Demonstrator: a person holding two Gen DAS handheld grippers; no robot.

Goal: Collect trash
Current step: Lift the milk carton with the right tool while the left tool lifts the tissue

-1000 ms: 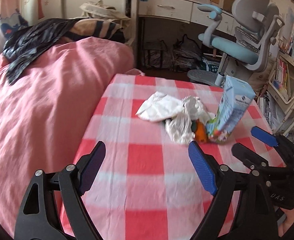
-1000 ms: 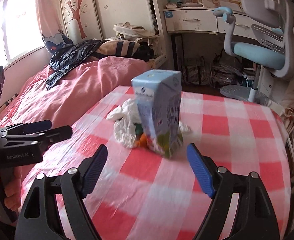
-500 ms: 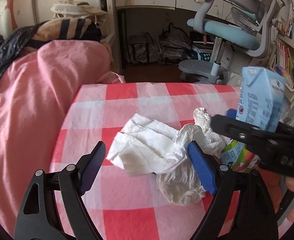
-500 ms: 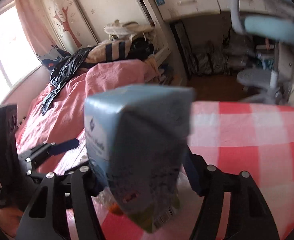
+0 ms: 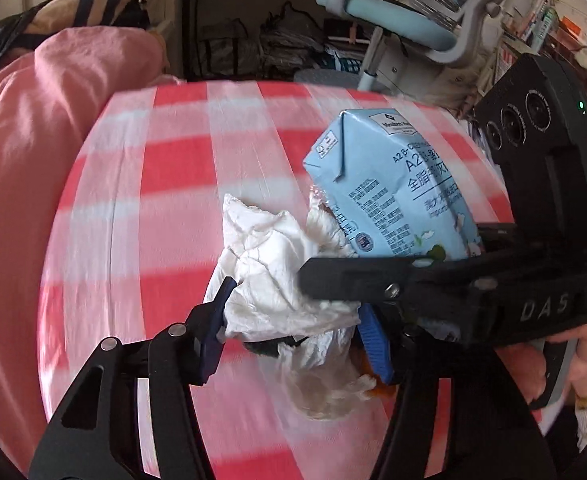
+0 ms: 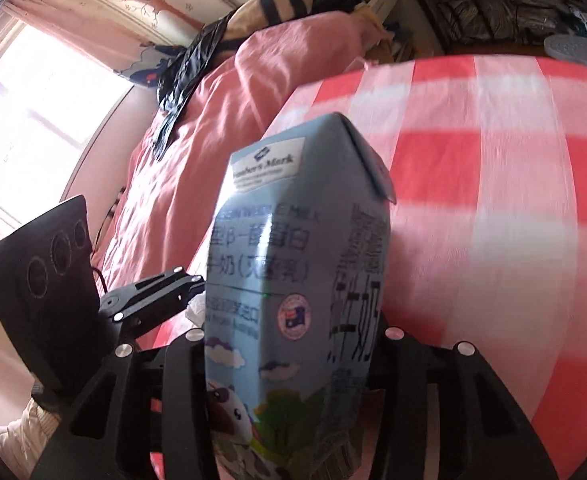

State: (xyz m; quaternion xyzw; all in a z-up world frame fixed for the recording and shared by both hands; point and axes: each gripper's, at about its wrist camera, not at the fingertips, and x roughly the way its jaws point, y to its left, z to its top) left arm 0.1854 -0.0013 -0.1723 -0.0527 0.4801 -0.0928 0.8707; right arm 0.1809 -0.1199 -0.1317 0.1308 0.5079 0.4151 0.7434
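While the left gripper [image 5: 293,328] has closed on crumpled tissue [image 5: 277,280], the right gripper [image 6: 289,344] crosses it, clamping the milk carton [image 6: 293,280].

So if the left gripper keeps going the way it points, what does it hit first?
Probably the crumpled tissue, already between the left gripper fingers; past that, the checked tablecloth.

Place: a home bedroom.
Evidence: bed with pink duvet [image 5: 25,168], desk chair [image 5: 397,28], curtained window [image 6: 33,120], checked-cloth worktop [image 5: 153,208].

Left gripper [image 5: 293,332] and right gripper [image 6: 293,364], both pitched downward, jaws just closing.
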